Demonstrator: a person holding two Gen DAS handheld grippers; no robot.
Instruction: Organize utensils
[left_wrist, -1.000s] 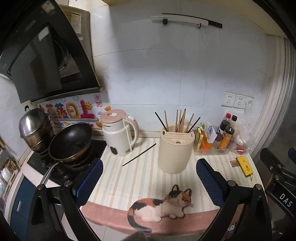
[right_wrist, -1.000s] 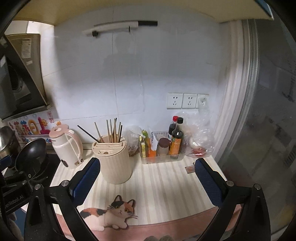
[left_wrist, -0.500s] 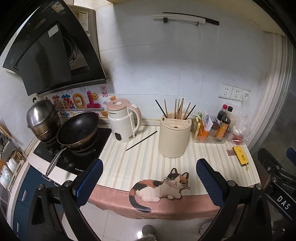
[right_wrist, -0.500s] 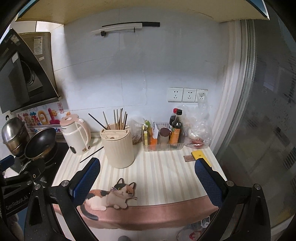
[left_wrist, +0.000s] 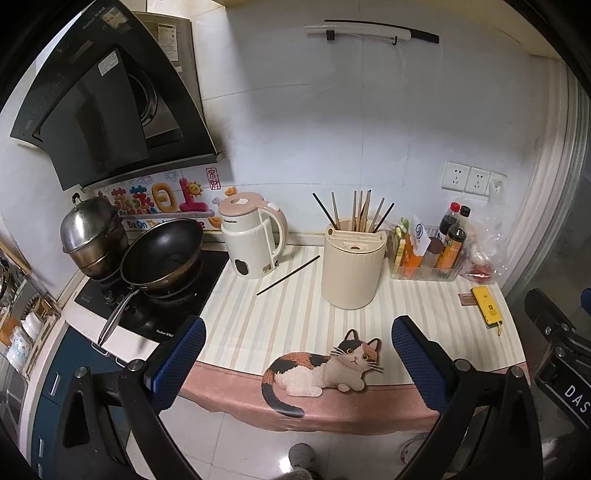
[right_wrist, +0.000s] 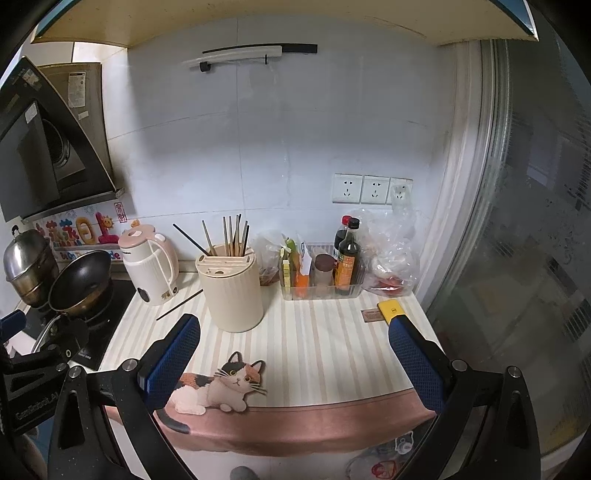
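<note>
A single thin black chopstick (left_wrist: 288, 276) lies loose on the striped worktop (left_wrist: 258, 325), in the gap between the pink-and-cream electric kettle (left_wrist: 252, 236) and the cream ribbed chopstick holder (left_wrist: 352, 267), touching neither. Its long axis runs on a slant, the far tip pointing up toward the holder's rim, the near tip toward the black hob (left_wrist: 147, 306).

From the left gripper (left_wrist: 295, 365) it sits ahead and slightly left; from the right gripper (right_wrist: 295, 363) it is well off to the left, half hidden beside the holder. The left looks the nearer, I'd say. Both sets of blue-padded fingers stand wide apart with nothing between them, held back over the worktop's front edge.

There is open room around the stick's near end; the kettle and holder crowd the far end.
</note>
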